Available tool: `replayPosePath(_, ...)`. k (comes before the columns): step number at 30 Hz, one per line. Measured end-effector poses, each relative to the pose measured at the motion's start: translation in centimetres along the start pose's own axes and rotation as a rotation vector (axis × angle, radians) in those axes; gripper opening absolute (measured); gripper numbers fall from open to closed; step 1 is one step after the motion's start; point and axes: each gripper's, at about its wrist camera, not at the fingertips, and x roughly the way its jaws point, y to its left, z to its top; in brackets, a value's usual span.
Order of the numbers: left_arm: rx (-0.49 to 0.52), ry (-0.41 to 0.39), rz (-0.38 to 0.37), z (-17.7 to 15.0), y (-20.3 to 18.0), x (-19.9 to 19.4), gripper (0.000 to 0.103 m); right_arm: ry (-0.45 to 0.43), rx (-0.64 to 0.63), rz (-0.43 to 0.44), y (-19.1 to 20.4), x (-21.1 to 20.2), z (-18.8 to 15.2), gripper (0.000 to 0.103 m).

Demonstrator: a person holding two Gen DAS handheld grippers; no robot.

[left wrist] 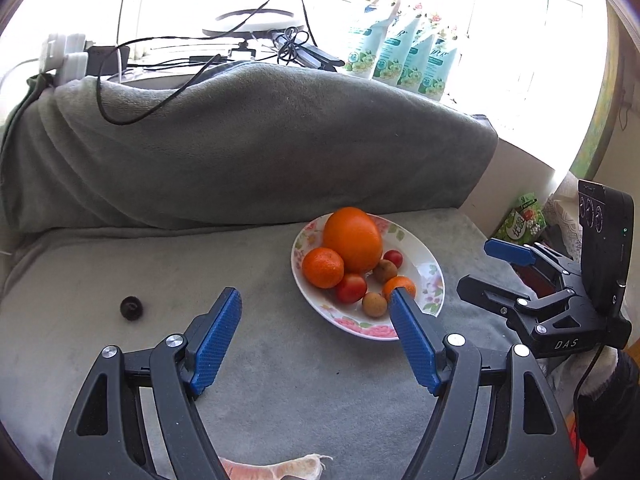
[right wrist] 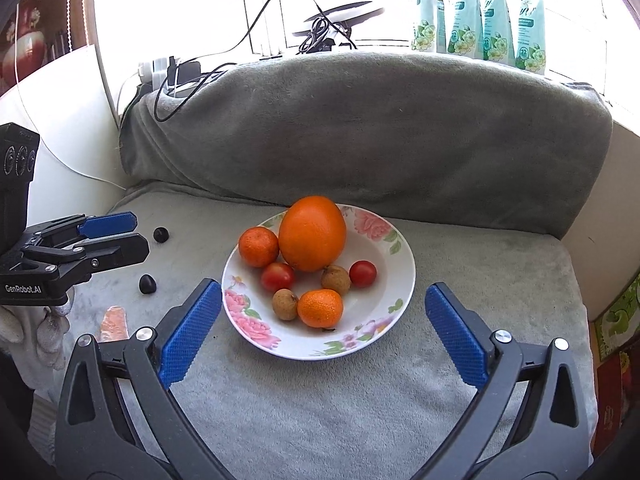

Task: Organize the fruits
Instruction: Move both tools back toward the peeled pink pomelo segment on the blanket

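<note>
Your right gripper (right wrist: 323, 316) and left gripper (left wrist: 316, 332) hang spread and empty before the filled floral plate (right wrist: 400, 276); next, you should collect the dark fruits (right wrist: 161, 235) left outside.

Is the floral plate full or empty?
Partly full: the floral plate holds a large orange, smaller fruits, bare white at its right.

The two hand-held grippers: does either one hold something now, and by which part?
Nothing is held. The left hand-held gripper and the right hand-held gripper both stand open and empty, near the plate of fruit.
</note>
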Motion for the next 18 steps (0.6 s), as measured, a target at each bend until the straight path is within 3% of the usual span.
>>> replayPosePath(15,-0.131,0.021,0.069,-4.9,6.1,-4.9,0.076,0.077,-0.151,0.243,6.3,1.0,-1.5,0.103)
replayPosePath(18,-0.162,0.038,0.079,-6.2,7.1,-5.4,0.076,0.098,-0.195,0.29,8.1,1.3,-2.0,0.098)
